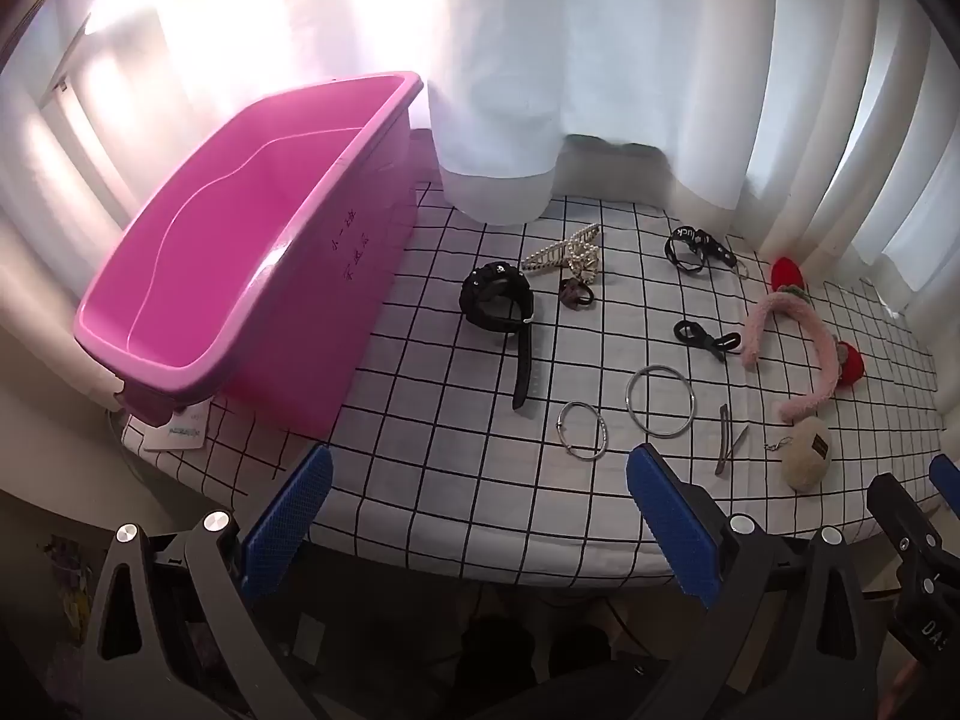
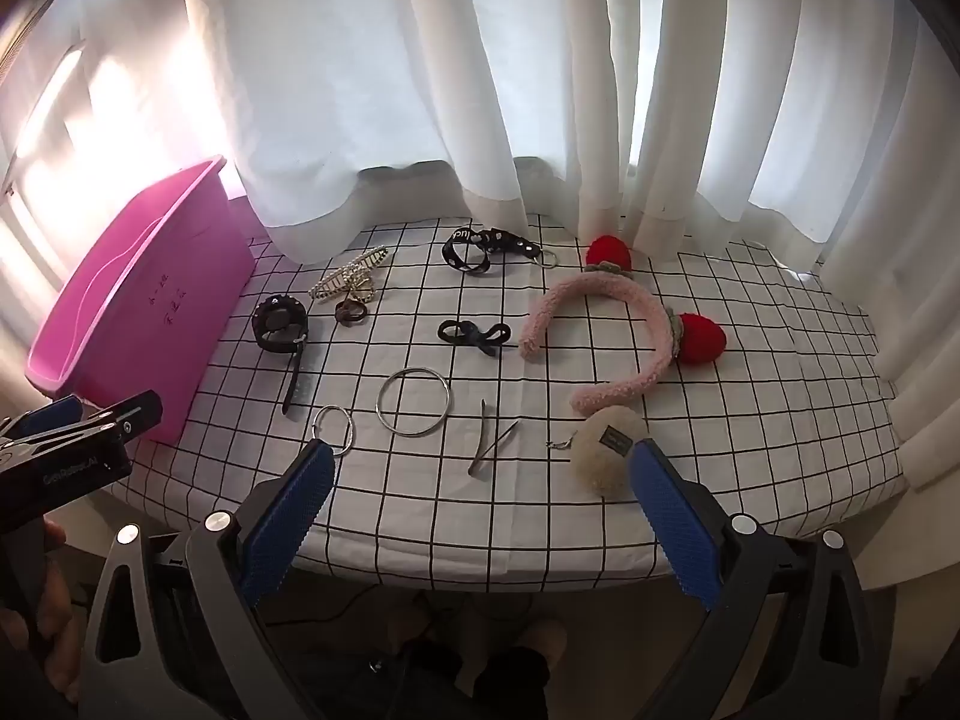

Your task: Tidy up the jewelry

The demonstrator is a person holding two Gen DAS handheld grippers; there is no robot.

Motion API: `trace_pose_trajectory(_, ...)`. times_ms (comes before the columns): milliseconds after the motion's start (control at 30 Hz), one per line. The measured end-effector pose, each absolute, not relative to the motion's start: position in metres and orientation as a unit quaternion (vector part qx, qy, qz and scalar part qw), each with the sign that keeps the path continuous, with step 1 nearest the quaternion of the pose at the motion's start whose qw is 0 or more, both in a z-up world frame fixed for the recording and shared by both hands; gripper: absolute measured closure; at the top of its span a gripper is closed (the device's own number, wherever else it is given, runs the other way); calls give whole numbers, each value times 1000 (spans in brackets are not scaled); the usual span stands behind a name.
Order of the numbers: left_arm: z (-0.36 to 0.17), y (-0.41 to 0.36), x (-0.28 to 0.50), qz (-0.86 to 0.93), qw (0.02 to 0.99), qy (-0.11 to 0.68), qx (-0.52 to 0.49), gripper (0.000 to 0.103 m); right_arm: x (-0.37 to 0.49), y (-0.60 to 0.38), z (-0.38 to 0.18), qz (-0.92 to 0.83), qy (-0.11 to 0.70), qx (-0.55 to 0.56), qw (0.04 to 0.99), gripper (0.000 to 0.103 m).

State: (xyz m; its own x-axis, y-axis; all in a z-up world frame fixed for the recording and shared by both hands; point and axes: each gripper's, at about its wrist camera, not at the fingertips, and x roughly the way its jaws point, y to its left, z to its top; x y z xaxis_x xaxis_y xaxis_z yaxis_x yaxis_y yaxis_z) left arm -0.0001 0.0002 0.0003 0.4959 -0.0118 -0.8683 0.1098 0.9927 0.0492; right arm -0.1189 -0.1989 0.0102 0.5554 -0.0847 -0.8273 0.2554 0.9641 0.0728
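Note:
An empty pink bin (image 1: 240, 276) (image 2: 138, 312) stands at the table's left. Jewelry lies spread on the checked cloth: a black watch (image 1: 498, 306) (image 2: 282, 324), a pearl hair claw (image 1: 558, 252) (image 2: 348, 282), a large silver bangle (image 1: 660, 401) (image 2: 414, 401), a small bangle (image 1: 583, 429) (image 2: 333, 429), a metal hair clip (image 1: 726, 438) (image 2: 483, 438), a black bow tie (image 1: 705, 337) (image 2: 474, 335), a black strap (image 1: 696, 247) (image 2: 486, 249), a pink strawberry headband (image 1: 798, 342) (image 2: 624, 336) and a cream pompom (image 1: 807, 453) (image 2: 606, 447). My left gripper (image 1: 480, 516) and right gripper (image 2: 483, 516) are open and empty at the front edge.
White curtains (image 2: 480, 90) hang along the back and right of the table and touch the cloth. The table's front edge (image 2: 480, 582) lies just under both grippers. The left gripper's body (image 2: 66, 450) shows at the left of the right wrist view.

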Motion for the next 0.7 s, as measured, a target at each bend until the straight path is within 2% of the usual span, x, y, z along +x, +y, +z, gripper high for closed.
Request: trace_pose_trajectory(700,3,5,1,-30,866,496,55,6,-116,-198,9,-96,462,96,877,9)
